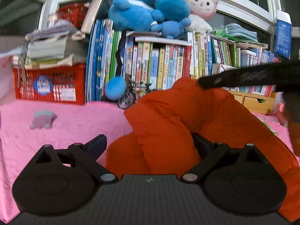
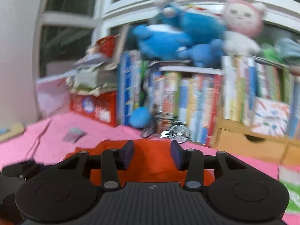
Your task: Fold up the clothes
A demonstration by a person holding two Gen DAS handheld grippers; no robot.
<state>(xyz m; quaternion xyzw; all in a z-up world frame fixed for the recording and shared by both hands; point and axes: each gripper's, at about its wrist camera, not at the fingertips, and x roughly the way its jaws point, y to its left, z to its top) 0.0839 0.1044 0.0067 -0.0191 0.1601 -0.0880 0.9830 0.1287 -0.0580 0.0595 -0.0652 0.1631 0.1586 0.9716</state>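
Observation:
An orange padded jacket (image 1: 168, 123) lies bunched on the pink bedcover (image 1: 65, 123). My left gripper (image 1: 150, 144) is open wide; a fold of the jacket bulges between its fingers, and pink cover shows beside the left finger. In the left wrist view, the right gripper's black finger (image 1: 243, 76) reaches in from the right, and the jacket rises to a peak at its tip. In the blurred right wrist view, my right gripper (image 2: 152, 153) is half closed with the orange jacket (image 2: 151, 161) filling the gap between its pads. The left gripper's body (image 2: 16, 170) shows at lower left.
Rows of books (image 1: 159, 65) line the far side, with blue plush toys (image 1: 146, 9) and a pink-white one (image 1: 200, 5) on top. A red crate (image 1: 50, 86) stands at left, wooden drawers (image 1: 256, 101) at right. A small grey toy (image 1: 43, 119) and a model bicycle (image 1: 129, 95) sit on the cover.

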